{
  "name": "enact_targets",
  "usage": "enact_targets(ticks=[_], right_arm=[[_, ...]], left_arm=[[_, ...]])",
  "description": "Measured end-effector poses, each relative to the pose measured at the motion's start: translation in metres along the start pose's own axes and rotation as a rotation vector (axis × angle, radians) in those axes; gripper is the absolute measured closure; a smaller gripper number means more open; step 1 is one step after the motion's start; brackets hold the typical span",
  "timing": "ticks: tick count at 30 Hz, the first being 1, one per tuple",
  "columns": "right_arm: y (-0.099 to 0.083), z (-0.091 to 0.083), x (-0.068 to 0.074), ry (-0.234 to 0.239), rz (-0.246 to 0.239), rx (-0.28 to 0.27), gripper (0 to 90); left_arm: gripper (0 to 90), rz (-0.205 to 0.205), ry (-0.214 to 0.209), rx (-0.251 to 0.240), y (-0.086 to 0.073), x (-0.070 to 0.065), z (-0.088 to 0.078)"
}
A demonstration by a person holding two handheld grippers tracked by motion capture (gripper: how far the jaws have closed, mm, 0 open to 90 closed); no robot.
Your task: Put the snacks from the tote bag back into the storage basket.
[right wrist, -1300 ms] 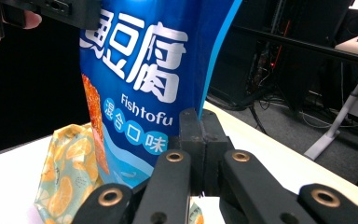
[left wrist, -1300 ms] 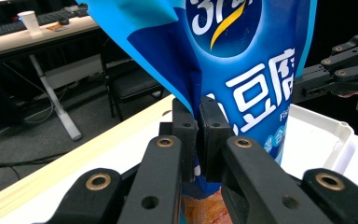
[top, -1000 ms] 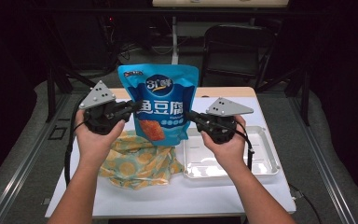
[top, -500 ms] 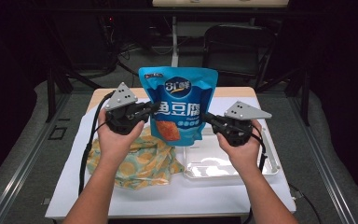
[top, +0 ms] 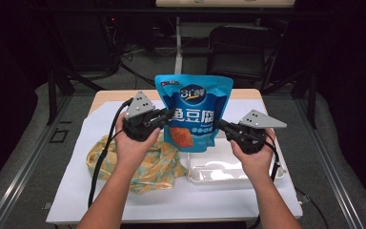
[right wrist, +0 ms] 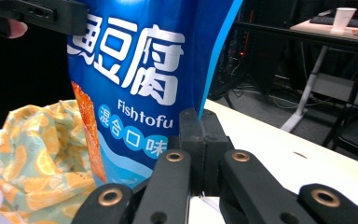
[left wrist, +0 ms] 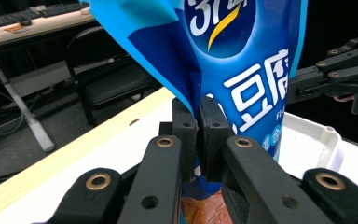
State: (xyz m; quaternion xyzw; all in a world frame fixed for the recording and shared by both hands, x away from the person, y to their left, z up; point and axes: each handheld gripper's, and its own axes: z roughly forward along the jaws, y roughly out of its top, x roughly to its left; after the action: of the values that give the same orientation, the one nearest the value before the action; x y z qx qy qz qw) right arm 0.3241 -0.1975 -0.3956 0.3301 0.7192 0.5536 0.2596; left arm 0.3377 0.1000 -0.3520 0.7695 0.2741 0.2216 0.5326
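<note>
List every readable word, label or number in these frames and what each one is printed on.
"鱼豆腐": large white characters across the blue snack bag.
"Fishtofu": beneath those characters, right gripper view.
"混合口味": below that, partly cut off.
"3" plus logo characters: bag's top oval, too blurred to read.
Small print on the bag's top corner: unreadable.

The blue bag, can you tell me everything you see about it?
The blue bag is a shiny, crinkly snack pouch with white Chinese letters, the word Fishtofu and an orange food picture. It looks sealed and puffy. It hangs upright in the air above the table, over a white tray. The left hand-held gripper and right hand-held gripper pinch its side edges.
</note>
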Motion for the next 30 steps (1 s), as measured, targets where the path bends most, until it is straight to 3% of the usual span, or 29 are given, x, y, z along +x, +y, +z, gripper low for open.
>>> enact_targets(ticks=[6, 30], right_arm=[[-0.004, -0.001, 0.000, -0.021, -0.014, 0.010, 90.0], [-0.006, -0.016, -0.012, -0.057, 0.021, -0.012, 90.0]], left_arm=[[87.3, 0.006, 0.006, 0.002, -0.003, -0.002, 0.005], [87.3, 0.006, -0.018, -0.016, 0.005, -0.013, 0.021]])
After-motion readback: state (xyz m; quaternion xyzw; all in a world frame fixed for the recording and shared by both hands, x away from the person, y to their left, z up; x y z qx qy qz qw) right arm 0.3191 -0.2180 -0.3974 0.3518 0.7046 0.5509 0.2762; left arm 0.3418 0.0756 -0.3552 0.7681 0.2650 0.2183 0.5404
